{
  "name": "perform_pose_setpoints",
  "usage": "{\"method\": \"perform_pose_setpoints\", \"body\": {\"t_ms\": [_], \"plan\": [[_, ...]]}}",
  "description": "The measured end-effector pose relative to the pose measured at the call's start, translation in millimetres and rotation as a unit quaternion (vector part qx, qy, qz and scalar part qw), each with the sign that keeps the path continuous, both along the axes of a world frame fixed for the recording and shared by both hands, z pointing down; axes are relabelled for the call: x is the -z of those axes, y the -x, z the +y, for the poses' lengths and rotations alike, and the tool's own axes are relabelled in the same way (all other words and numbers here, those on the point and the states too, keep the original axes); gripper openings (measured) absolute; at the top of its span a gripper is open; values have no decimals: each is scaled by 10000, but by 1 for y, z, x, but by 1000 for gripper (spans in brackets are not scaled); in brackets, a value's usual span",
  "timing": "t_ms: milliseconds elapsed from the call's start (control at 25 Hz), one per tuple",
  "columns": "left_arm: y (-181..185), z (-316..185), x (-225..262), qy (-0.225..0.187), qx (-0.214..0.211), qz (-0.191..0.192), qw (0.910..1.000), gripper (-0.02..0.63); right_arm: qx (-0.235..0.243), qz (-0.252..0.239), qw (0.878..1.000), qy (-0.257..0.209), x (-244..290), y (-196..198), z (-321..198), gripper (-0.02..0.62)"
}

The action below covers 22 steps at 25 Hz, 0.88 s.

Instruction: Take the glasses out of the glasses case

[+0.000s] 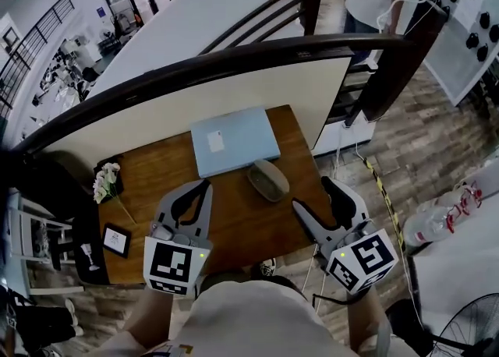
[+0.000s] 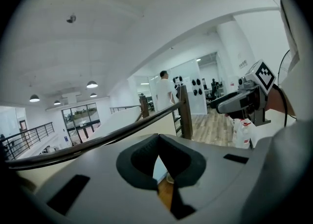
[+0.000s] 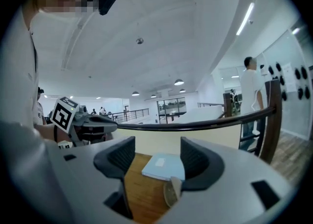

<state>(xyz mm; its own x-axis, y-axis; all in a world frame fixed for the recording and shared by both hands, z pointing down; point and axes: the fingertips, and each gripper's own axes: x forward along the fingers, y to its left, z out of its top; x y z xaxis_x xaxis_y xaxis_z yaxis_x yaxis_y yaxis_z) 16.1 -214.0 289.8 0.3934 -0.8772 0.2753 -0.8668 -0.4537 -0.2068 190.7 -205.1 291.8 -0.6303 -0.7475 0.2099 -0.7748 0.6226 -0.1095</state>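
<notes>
An oval olive-grey glasses case [image 1: 268, 180] lies closed on the wooden table [image 1: 234, 227], in front of a light blue closed laptop-like slab [image 1: 234, 141]. The glasses themselves are hidden. My left gripper [image 1: 201, 189] hovers over the table to the case's left, jaws shut on nothing. My right gripper [image 1: 312, 192] hangs just right of the case, open and empty. In the right gripper view the case [image 3: 171, 191] shows low between the spread jaws of that gripper [image 3: 150, 154]. The left gripper view shows its own jaws [image 2: 158, 145] pressed together, with a sliver of the case [image 2: 169, 177] below.
A small pot of white flowers [image 1: 105, 180] and a little framed picture [image 1: 117, 238] sit at the table's left edge. A dark wooden railing [image 1: 234, 59] curves behind the table. A chair [image 1: 43, 238] stands left, and a fan [image 1: 468, 324] at bottom right.
</notes>
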Motion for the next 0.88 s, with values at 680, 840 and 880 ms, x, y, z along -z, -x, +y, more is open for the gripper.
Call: {"method": "perform_pose_setpoints", "body": {"t_ms": [680, 840, 880], "plan": [[14, -32, -63, 675, -318, 211, 9970, 3, 37, 469, 9961, 743, -74, 44, -25, 282], [12, -48, -100, 1021, -342, 193, 9940, 3, 43, 518, 9929, 1073, -110, 50, -44, 282], [11, -52, -111, 1120, -353, 182, 9929, 3, 51, 510, 9917, 1175, -121, 52, -47, 281]]}}
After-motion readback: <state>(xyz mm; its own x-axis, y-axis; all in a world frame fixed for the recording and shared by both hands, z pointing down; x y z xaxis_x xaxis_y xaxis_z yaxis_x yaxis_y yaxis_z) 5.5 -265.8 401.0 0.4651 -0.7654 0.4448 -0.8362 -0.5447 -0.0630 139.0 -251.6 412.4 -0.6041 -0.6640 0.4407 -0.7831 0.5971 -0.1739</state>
